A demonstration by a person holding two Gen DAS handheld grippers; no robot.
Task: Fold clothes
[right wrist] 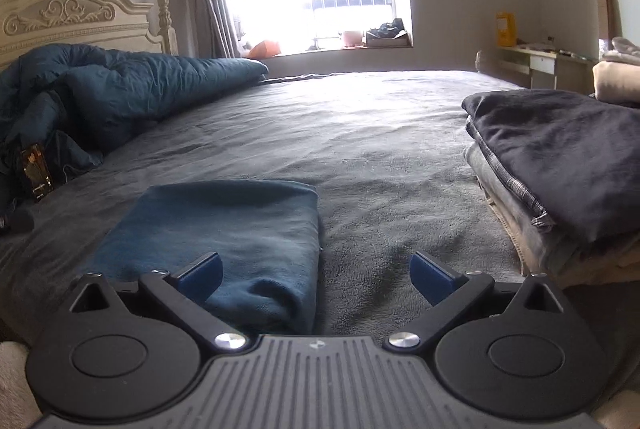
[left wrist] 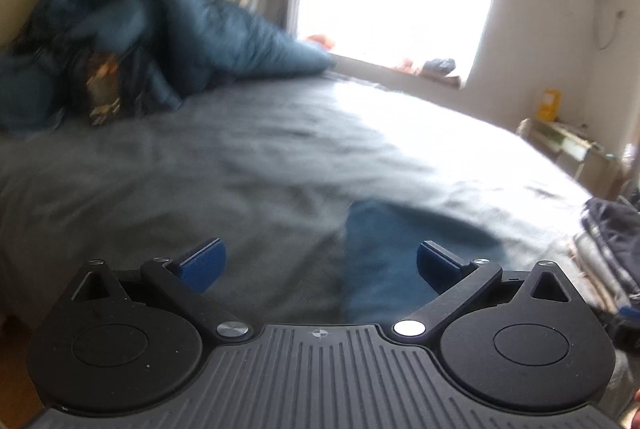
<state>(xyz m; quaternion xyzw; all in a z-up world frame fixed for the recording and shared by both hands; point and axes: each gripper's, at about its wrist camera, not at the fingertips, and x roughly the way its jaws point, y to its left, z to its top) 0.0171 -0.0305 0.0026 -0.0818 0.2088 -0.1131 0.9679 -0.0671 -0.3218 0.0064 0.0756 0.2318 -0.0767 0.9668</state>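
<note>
Starting at your left, the left claw (left wrist: pixel 320 263) hangs spread apart and empty over the grey bed sheet (left wrist: pixel 240 157), with the folded teal fleece cloth (left wrist: pixel 384 261) blurred just ahead and toward its right finger. Your right claw (right wrist: pixel 316 277) is likewise spread and empty; the teal cloth (right wrist: pixel 224 229) lies just in front, under its left finger, long axis running away toward the window. The right claw looks nearer. At far right sits a stack of folded dark clothes (right wrist: pixel 560 165), likely its destination.
</note>
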